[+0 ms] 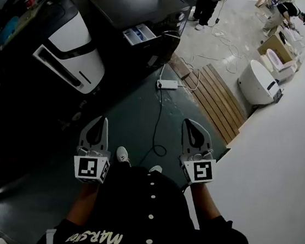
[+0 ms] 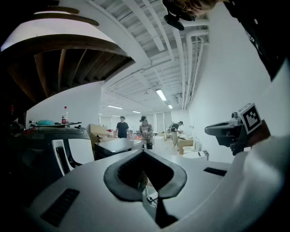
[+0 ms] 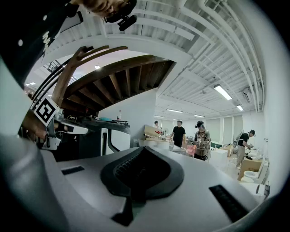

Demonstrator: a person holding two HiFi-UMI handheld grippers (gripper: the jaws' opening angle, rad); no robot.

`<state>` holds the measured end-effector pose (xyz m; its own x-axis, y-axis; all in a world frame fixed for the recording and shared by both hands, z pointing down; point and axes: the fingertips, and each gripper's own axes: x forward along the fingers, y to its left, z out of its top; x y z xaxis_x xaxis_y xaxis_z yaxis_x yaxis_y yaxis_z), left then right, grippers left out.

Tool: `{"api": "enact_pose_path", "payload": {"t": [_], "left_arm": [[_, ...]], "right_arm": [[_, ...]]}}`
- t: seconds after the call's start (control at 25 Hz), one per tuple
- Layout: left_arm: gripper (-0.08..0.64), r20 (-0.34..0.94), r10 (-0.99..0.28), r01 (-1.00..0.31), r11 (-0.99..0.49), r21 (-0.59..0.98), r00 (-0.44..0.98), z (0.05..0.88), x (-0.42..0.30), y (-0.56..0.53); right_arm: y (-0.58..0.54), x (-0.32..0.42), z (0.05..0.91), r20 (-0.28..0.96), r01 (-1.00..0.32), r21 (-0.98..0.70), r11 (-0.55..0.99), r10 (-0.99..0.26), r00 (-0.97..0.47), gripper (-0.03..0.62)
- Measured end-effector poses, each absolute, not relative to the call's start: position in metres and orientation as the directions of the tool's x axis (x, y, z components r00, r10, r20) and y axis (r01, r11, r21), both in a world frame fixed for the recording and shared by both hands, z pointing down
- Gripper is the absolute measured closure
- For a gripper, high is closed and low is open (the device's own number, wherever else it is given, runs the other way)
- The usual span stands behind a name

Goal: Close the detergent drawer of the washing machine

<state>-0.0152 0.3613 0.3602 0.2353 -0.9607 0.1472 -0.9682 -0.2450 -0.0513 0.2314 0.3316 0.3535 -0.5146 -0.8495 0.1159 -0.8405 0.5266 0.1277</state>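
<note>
Glossy dark washing machine [image 1: 136, 3], smooth pale plastic detergent drawer [image 1: 139, 35] at its front, bare wooden slats [image 1: 217, 96] beside it

The head view looks steeply down from above the person, well back from the washing machine [image 1: 139, 4], which lies far up the frame. The left gripper view rides low on the left gripper [image 1: 103, 123] and faces roughly level toward the washing machine [image 2: 119, 145] from well apart (the right gripper [image 2: 229, 130] shows at its right edge). The right gripper view looks the same way from beside it. Both share the machine's top and the people [image 3: 178, 133] beyond it.
</note>
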Motion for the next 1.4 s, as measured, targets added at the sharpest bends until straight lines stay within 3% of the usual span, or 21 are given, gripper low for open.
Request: {"api": "enact_pose_path", "payload": {"t": [0.32, 0.6, 0.64, 0.72, 0.76, 1.4], "left_arm": [[0.557, 0.15, -0.96, -0.968, -0.245, -0.05, 0.235, 0.361, -0.015, 0.363], [0.557, 0.152, -0.96, -0.968, -0.246, -0.047, 0.236, 0.363, -0.017, 0.363], [0.557, 0.151, -0.96, -0.968, -0.246, -0.047, 0.237, 0.363, -0.017, 0.363], [0.557, 0.148, -0.959, -0.967, -0.25, -0.046, 0.241, 0.362, -0.017, 0.362], [0.557, 0.147, -0.959, -0.967, -0.253, -0.045, 0.244, 0.361, -0.018, 0.361], [0.557, 0.137, -0.944, -0.951, -0.307, -0.024, 0.301, 0.366, -0.079, 0.329]], "right_arm": [[0.336, 0.225, 0.351, 0.026, -0.818, 0.01, 0.575, -0.818, -0.574, 0.561], [0.336, 0.223, 0.364, 0.061, -0.812, -0.018, 0.584, -0.81, -0.584, 0.552], [0.335, 0.223, 0.366, 0.069, -0.813, -0.027, 0.582, -0.81, -0.582, 0.527], [0.334, 0.223, 0.368, 0.081, -0.814, -0.043, 0.579, -0.81, -0.581, 0.361], [0.333, 0.221, 0.368, 0.087, -0.814, -0.041, 0.58, -0.809, -0.581, 0.354], [0.303, 0.159, 0.367, 0.129, -0.856, 0.012, 0.517, -0.85, -0.511, 0.356]]}}
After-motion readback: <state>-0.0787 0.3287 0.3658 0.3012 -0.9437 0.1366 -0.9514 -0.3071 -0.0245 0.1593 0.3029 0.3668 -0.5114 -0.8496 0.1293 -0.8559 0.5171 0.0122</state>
